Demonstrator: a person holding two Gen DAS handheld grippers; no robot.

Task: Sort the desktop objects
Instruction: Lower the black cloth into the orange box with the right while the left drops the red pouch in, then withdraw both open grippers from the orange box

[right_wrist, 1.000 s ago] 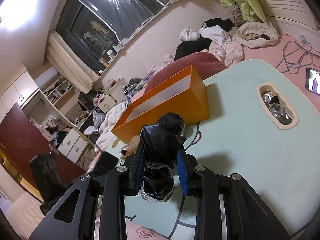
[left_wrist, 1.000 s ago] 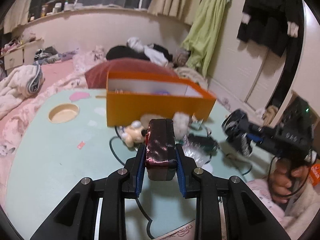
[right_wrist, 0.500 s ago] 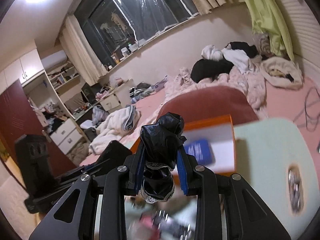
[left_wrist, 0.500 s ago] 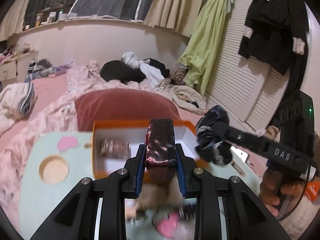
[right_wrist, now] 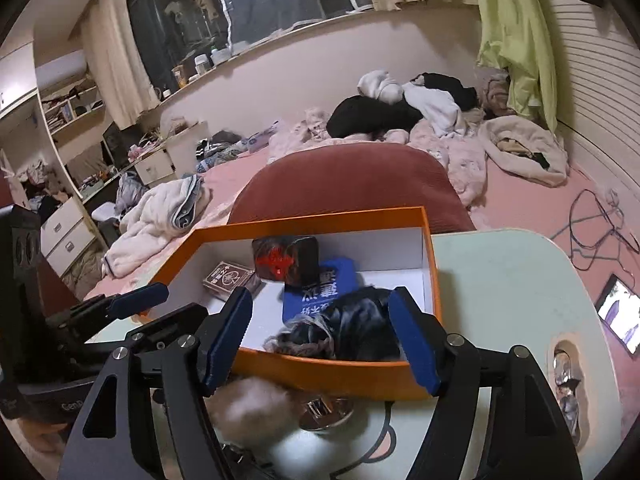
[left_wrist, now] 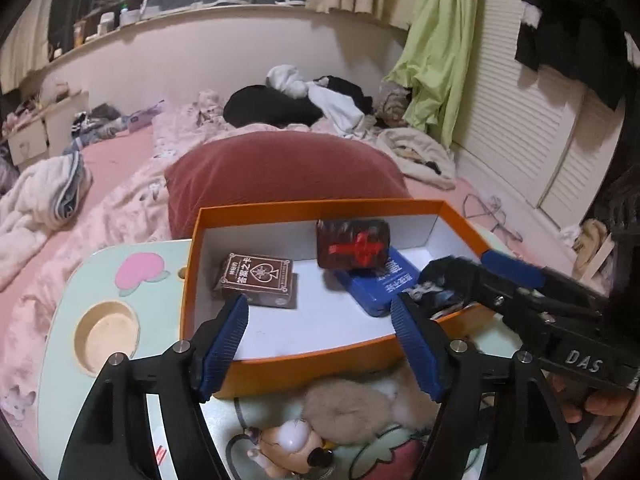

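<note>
Left wrist view, nearest first: my left gripper [left_wrist: 320,344] has its jaws opening with nothing between the blue pads, and just below them lie a fluffy beige pompom [left_wrist: 344,408] and a small doll figure [left_wrist: 288,450] on the mint table [left_wrist: 68,312], neither yet sorted. Past the pads stands the orange box [left_wrist: 304,354], and inside it the dark red case [left_wrist: 353,244] with the red cross sits tilted, one edge propped on the blue card box [left_wrist: 380,284], its printed face turned toward me. Its long axis runs roughly across the box, left to right. The brown card deck [left_wrist: 256,280] lies flat at the left of the box floor, apart from the case.

On the right, my right gripper [right_wrist: 320,336] is opening too, and the black lace bundle [right_wrist: 352,332] lies in the near right corner of the box (it looks slumped against the wall, free of the pads, though blur makes that hard to judge).

To finish this step well, I judge both hands should lift straight clear of the rim before swinging away, so no finger snags the lace or nudges the propped case. The case may slide off the blue box; that seems harmless.

Beyond the box sit the red pillow [left_wrist: 280,172] and the bed.
</note>
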